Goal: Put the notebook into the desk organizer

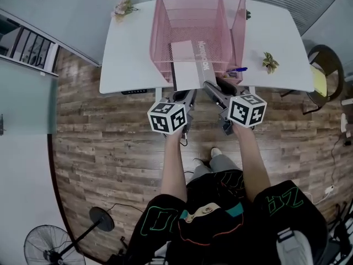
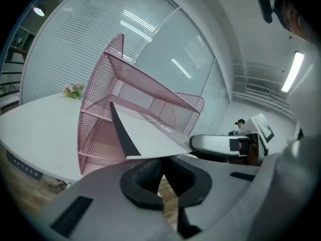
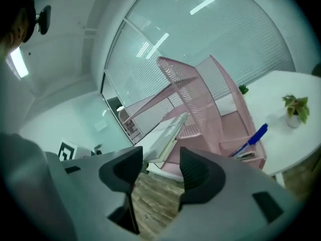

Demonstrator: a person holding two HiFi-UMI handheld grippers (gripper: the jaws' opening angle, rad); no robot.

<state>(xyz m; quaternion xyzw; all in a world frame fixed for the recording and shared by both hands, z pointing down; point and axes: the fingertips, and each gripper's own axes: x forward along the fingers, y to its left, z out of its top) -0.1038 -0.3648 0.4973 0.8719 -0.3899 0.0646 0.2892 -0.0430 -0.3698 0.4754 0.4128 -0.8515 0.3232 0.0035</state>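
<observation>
The pink mesh desk organizer (image 1: 165, 32) stands on the white table (image 1: 124, 54). The grey-covered notebook (image 1: 190, 65) lies with its far end inside the organizer's middle shelf and its near end sticking out over the table edge. My left gripper (image 1: 185, 94) is shut on the notebook's near edge; in the left gripper view the notebook (image 2: 150, 134) runs from the closed jaws (image 2: 161, 168) into the organizer (image 2: 100, 109). My right gripper (image 1: 214, 91) is just right of the notebook. It (image 3: 161, 167) stands open with nothing between its pads, and the notebook (image 3: 168, 134) lies ahead.
A blue pen (image 1: 237, 69) lies in the organizer's front right tray. A small plant (image 1: 270, 62) stands on the table's right part and flowers (image 1: 124, 7) at its far left corner. A chair (image 1: 325, 65) is to the right of the table.
</observation>
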